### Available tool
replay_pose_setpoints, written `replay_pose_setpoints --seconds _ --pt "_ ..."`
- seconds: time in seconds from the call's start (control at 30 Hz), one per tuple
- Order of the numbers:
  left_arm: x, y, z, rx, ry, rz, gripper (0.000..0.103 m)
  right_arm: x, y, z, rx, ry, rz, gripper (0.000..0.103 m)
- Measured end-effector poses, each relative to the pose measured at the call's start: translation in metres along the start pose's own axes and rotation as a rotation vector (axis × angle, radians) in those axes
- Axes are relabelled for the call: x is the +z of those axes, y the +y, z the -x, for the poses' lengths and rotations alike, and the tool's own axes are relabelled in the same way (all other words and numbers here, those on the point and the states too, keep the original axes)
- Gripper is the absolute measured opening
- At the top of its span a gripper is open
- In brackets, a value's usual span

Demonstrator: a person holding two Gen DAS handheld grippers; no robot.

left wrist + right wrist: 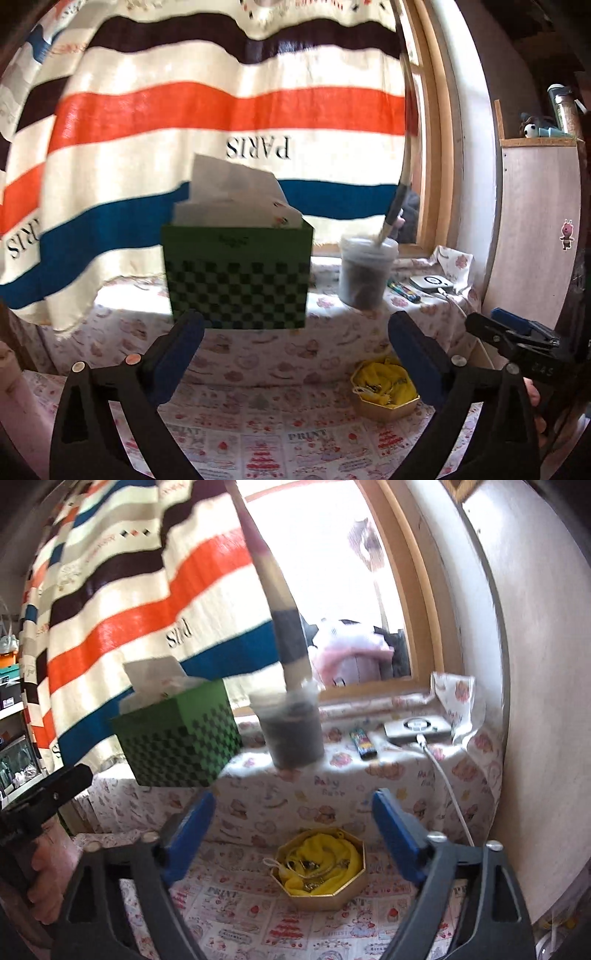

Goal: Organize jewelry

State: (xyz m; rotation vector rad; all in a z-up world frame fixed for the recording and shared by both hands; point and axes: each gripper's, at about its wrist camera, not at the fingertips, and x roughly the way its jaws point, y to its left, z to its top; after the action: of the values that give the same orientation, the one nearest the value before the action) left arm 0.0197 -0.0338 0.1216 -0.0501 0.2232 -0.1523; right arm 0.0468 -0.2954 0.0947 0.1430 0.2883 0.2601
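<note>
The jewelry (312, 867), small gold-toned chains and pieces, was seen lying on a yellow cloth (325, 860) inside an octagonal gold box (321, 897) set on the printed tablecloth (258, 923), just ahead of the right gripper (295, 834) and to the right of the left gripper (295, 354). Both grippers were held wide open, with nothing between their jaws. The pieces were judged light, thin and easily tangled; a fine chain would probably slip unless pinched across a bunched part or a pendant, clear of the soft cloth beneath. The tablecloth was draped over a raised ledge behind, on which a green checkered box (236, 277) stuffed with white paper and a lidded plastic tub (367, 273) were placed. Farther right a small white device (417, 729) with its cable was noted. Behind, a striped curtain (221, 110) was hung beside a wooden window frame (424, 609).
</note>
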Motion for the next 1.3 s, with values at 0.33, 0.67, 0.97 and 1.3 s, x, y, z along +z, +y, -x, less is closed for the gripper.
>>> replay_pose_setpoints --seconds 0.33,0.67,0.97,1.3 --pt "-0.032 0.017 0.014 -0.002 -0.048 -0.022 0.102 -0.032 0.025 0.022 -0.042 -0.183 0.113 0.103" --pt "-0.074 0.025 -0.01 0.074 0.012 0.005 0.102 -0.066 0.017 -0.009 -0.011 -0.076 0.025 0.103" --pt "-0.095 0.052 -0.032 0.154 0.096 0.055 0.102 -0.09 0.029 -0.022 -0.041 -0.041 0.128 0.103" --pt "-0.115 0.021 -0.037 0.163 0.093 -0.098 0.103 -0.091 0.027 -0.03 -0.089 0.004 0.118 0.103"
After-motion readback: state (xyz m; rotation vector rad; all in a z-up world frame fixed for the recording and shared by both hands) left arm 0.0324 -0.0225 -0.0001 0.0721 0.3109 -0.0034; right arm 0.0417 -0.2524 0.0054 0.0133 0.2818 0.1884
